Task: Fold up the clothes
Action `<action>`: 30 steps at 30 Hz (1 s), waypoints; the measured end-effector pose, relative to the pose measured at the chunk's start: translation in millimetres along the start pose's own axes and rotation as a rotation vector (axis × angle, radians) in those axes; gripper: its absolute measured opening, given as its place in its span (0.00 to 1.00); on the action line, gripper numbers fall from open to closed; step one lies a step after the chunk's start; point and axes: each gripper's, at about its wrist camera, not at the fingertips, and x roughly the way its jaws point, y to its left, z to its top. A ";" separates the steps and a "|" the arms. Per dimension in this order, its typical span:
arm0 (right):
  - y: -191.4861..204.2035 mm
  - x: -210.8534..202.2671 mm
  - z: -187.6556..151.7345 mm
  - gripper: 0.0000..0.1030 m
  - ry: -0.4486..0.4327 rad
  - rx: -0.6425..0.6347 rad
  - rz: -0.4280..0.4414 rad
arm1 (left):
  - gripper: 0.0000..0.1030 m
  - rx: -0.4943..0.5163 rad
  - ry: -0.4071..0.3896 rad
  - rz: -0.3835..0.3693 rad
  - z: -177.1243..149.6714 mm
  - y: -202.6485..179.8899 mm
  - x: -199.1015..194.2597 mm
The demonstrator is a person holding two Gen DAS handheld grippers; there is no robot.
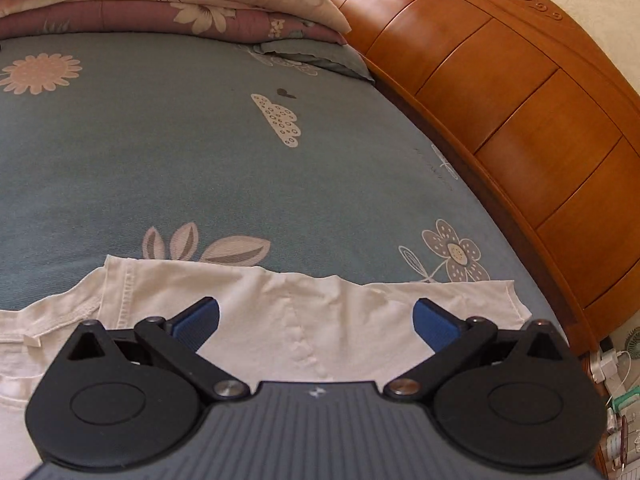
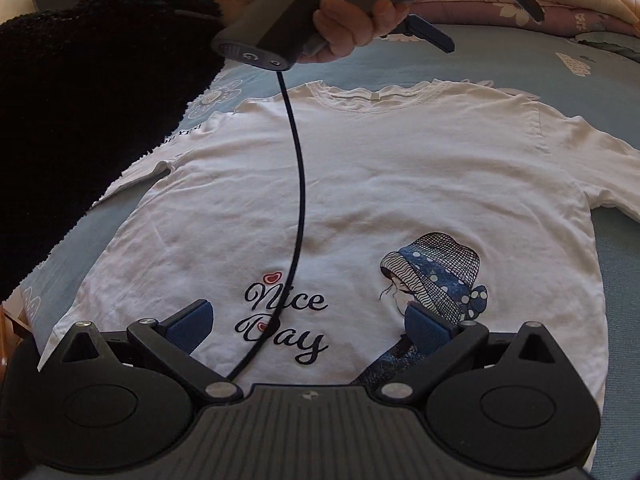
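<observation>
Two grippers hang above the bed with nothing between their blue pads: the left gripper (image 1: 316,322) is spread wide over the sleeve and shoulder end of the white T-shirt (image 2: 360,184), and the right gripper (image 2: 308,330) is equally released over the near hem, by the "Nice Day" print (image 2: 285,322). The shirt lies face up and fairly flat on the blue floral bedsheet (image 1: 160,152), collar far, sleeves out to left and right. A black cable (image 2: 298,184) droops from the left handle, held by a hand (image 2: 352,24), across the shirt; I judge it could snag or drag the cloth during a fold. Pinching sheet along with shirt is another risk
</observation>
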 end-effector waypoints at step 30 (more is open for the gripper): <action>-10.6 3.5 -6.7 1.00 -0.021 -0.054 -0.065 | 0.99 -0.147 -0.083 0.093 5.1 71.3 25.6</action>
